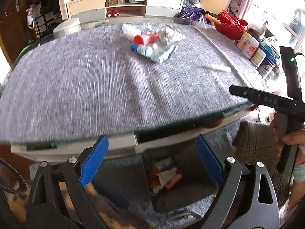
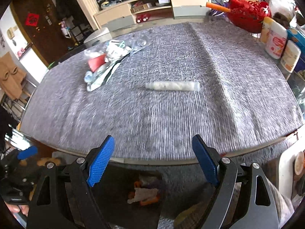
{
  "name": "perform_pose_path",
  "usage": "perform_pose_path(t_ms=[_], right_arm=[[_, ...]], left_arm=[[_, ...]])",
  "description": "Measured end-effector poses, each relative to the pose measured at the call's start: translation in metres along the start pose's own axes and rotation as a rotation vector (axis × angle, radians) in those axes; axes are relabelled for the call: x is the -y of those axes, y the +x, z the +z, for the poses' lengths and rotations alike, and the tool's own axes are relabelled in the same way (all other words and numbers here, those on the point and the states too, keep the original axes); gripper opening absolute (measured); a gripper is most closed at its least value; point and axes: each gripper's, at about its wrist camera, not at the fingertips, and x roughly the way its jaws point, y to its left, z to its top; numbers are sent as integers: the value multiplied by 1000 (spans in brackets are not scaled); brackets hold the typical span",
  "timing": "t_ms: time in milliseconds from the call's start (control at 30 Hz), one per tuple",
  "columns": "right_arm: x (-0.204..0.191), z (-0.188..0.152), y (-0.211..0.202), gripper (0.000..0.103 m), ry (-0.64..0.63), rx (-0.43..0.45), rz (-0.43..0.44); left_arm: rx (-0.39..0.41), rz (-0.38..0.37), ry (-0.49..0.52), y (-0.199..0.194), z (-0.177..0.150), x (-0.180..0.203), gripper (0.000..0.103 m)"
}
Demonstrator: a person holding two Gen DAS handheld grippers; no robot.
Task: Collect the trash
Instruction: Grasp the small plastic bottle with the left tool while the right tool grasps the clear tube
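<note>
Both tongs hang off the near edge of the desk (image 2: 133,114), over a dark bin (image 1: 190,190) on the floor that already has a few crumpled wrappers (image 1: 165,175) in it. The left tongs (image 1: 151,162) are spread wide and hold nothing, and the right tongs (image 2: 152,160) are the same. The trash left to collect sits on the grey cloth: a heap of foil, tubes and a red cap (image 2: 106,61) toward the far left edge, and a lone clear tube (image 2: 172,85) near the middle, well apart from the heap. The tube is round and looks slick, so I'd guess a pinch off its centre could send it rolling toward the jars (image 2: 276,40) along the right edge. The heap is loose, so grabbing one piece may drag or scatter the rest, and the soft cloth could bunch under a low approach
</note>
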Motion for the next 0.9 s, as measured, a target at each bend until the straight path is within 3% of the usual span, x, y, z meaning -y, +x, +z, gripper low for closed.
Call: perform_pose_path(t_ms=[367,600,733,900], right_arm=[[10,41,34,84,82,-18,27],[6,68,50,75,69,-5,0],[2,80,60,65,45,3,-19],[-3,98,74,61,21,25,-52]], left_arm=[[7,4,14,29,65,-8,90],[-5,-5,22,52,93,-10,89],[-9,-17,13,65,107,-13,89],[-1,-27,-12,83,128,-18,89]])
